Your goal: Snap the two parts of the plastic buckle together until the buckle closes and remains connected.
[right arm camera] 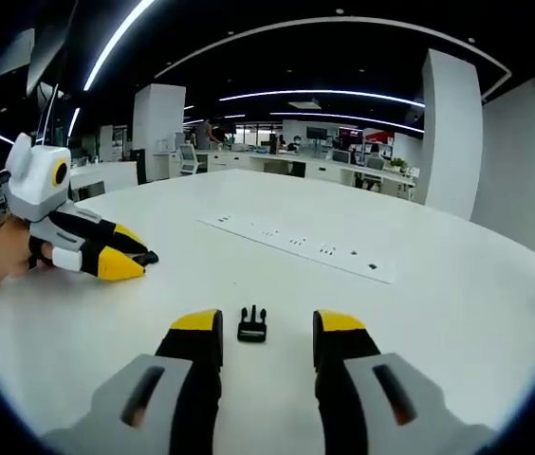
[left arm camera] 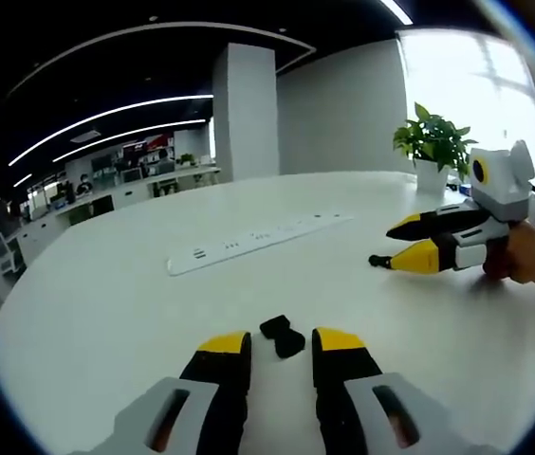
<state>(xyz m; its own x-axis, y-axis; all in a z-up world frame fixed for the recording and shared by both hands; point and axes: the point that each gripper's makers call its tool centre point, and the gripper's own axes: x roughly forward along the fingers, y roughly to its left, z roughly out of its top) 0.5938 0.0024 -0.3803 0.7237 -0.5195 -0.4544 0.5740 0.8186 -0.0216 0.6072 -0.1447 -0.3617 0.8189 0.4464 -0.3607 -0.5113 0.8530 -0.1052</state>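
Yellow-tipped, both my left gripper and right gripper stood apart over black plastic buckle halves on the white tabletop, ungrasped; grasping came next, I judged.

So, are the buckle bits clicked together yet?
Not yet, and nothing looks done so far. The two parts lie apart on the table. One part sits at the open tips of the left hand-held gripper. The other part sits at the open tips of the right hand-held gripper. Neither is gripped. Still left: grab both, line them up and snap them shut.
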